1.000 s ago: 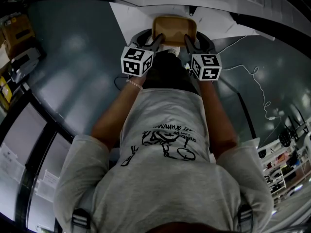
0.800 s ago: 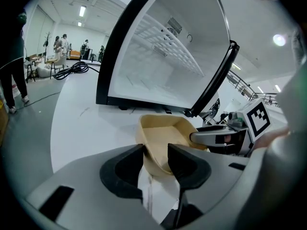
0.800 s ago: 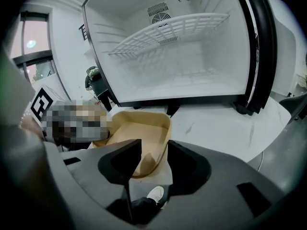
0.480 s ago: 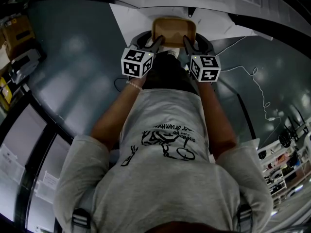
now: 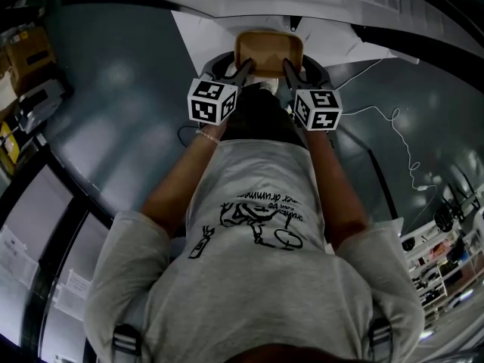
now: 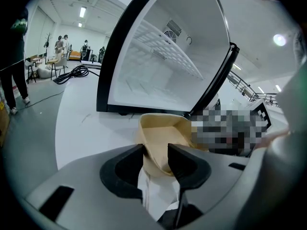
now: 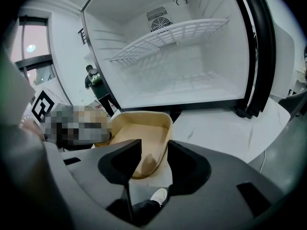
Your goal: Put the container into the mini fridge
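A tan, open, empty container [image 5: 268, 51] hangs in the air in front of me, held by both grippers. My left gripper [image 5: 243, 70] is shut on its left rim, my right gripper [image 5: 290, 70] on its right rim. In the left gripper view the container's wall [image 6: 160, 138] sits pinched between the jaws of the left gripper [image 6: 156, 163]. In the right gripper view the container's side [image 7: 144, 133] is clamped by the right gripper [image 7: 153, 163]. The mini fridge [image 7: 182, 75] stands open just beyond, its white inside [image 6: 158, 71] empty.
A white wire shelf [image 7: 168, 37] crosses the fridge's upper part, and its black-edged door [image 7: 259, 56] stands open at the right. The fridge rests on a white mat [image 5: 198, 30]. A thin cable [image 5: 401, 127] lies on the grey floor. People stand far off [image 6: 60, 44].
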Tool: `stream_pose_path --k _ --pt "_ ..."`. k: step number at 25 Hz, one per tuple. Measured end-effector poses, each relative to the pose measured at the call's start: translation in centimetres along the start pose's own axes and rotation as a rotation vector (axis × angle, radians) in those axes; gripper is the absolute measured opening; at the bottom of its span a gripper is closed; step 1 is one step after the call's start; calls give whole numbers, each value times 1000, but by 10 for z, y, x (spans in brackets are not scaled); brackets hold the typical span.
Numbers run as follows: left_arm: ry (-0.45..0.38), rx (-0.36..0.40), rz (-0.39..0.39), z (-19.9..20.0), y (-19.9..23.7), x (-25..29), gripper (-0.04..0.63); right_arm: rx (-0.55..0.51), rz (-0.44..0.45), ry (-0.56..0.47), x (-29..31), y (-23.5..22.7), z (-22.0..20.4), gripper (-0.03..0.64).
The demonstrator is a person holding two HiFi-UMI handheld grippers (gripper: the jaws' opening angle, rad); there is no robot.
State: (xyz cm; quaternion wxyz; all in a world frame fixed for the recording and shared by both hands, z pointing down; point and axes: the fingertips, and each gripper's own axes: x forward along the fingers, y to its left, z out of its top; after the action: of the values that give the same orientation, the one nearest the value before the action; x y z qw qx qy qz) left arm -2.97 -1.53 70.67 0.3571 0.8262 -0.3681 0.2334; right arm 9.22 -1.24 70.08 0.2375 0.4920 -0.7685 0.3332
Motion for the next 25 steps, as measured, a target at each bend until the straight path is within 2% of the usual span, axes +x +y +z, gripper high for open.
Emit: stream_pose_path --k 25 --pt "-60 -9 4 46 -20 -34 170 -24 8 -61 -39 16 49 178"
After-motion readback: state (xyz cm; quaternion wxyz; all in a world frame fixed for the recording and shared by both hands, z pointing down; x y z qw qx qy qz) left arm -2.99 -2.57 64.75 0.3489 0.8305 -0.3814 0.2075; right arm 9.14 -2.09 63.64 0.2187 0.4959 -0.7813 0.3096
